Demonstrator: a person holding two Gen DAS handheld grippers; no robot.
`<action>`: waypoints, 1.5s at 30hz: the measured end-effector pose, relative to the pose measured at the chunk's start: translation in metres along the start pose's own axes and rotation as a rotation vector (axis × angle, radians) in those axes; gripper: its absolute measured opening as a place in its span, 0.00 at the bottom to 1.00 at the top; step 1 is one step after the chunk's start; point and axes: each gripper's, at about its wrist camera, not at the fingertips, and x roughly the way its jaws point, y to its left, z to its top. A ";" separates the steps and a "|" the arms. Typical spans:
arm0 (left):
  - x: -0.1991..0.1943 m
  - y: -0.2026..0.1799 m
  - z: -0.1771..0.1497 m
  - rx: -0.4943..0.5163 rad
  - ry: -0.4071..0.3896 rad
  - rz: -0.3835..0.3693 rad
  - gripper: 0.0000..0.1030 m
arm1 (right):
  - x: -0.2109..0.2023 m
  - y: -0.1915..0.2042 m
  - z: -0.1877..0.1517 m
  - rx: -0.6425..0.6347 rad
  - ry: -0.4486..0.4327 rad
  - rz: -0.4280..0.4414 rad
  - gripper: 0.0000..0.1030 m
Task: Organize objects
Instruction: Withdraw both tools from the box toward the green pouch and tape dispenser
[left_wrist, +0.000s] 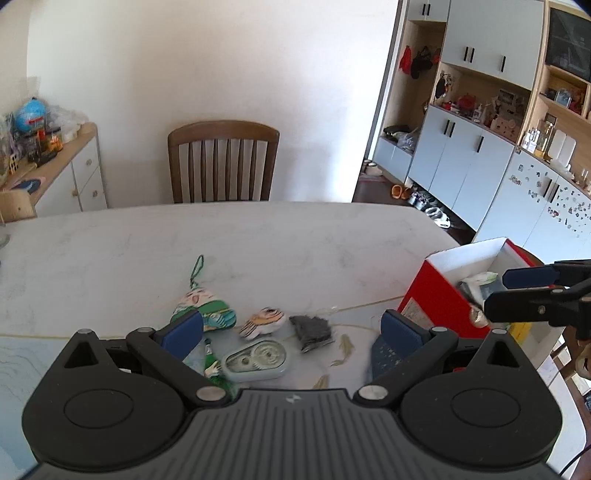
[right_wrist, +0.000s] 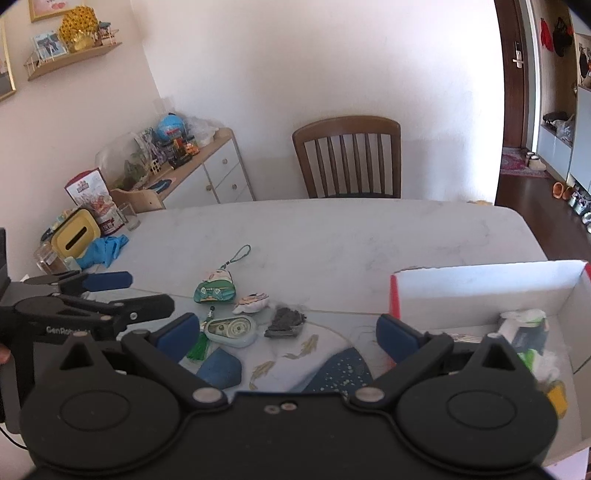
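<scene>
Small objects lie on the marble table (left_wrist: 258, 240): a green pouch charm (left_wrist: 207, 310) with a cord, a striped shell-shaped charm (left_wrist: 264, 322), a dark grey scrubber packet (left_wrist: 312, 329), a pale correction-tape dispenser (left_wrist: 256, 360) and a green tassel (left_wrist: 214, 369). My left gripper (left_wrist: 291, 332) is open and empty just above them. A red box with a white inside (left_wrist: 436, 291) stands at the right and holds several items. My right gripper (right_wrist: 288, 332) is open and empty beside the box (right_wrist: 480, 291); it shows in the left wrist view (left_wrist: 517, 291) over the box.
A wooden chair (left_wrist: 223, 162) stands at the table's far side. A sideboard (right_wrist: 207, 173) with clutter is at the left. A yellow tissue box (right_wrist: 75, 236), blue gloves (right_wrist: 107, 247) and jars sit on the table's left end. Cabinets (left_wrist: 480, 166) line the right wall.
</scene>
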 end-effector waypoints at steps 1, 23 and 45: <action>0.002 0.004 -0.002 -0.002 0.006 0.003 1.00 | 0.004 0.002 0.000 0.000 0.005 0.000 0.98; 0.085 0.055 -0.058 0.038 0.108 0.088 1.00 | 0.128 0.015 0.002 -0.035 0.184 -0.059 0.93; 0.157 0.087 -0.005 -0.019 0.104 0.118 1.00 | 0.205 0.009 -0.008 -0.030 0.281 -0.086 0.80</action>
